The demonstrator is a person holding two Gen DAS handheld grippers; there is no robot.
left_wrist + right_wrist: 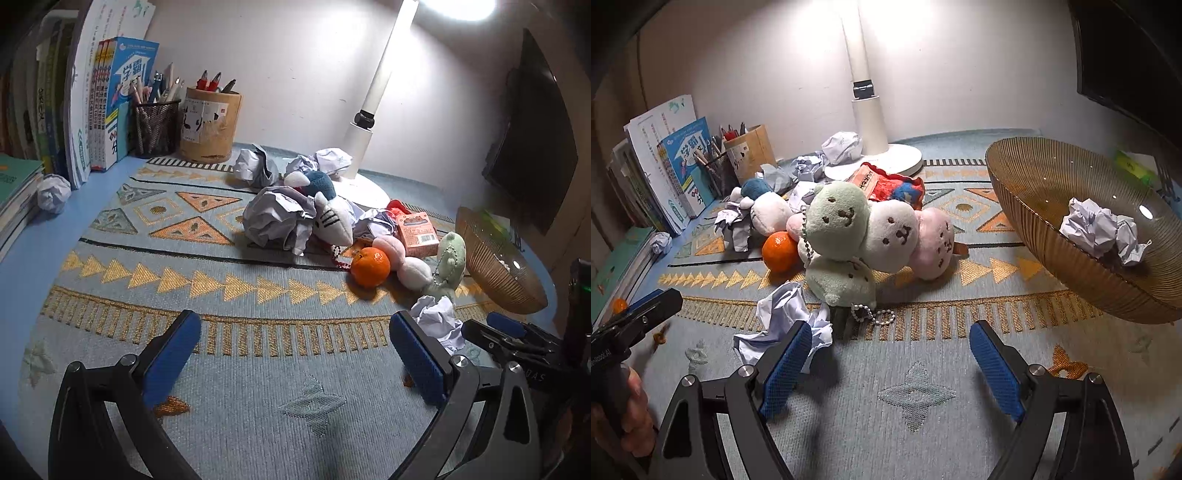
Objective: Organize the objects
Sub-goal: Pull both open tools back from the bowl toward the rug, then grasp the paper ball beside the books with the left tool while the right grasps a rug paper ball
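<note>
We hold the left gripper and right gripper with fingers wide and empty above the desk, near a paper ball.

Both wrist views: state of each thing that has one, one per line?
left gripper: open, empty
right gripper: open, empty
desk lamp: on
amber bowl: upright, holds crumpled paper
paper ball nearest the grippers: loose on the mat
orange: on the mat, against the plush toys
green plush: lying on the mat
bamboo pen cup: upright, holds pens
</note>
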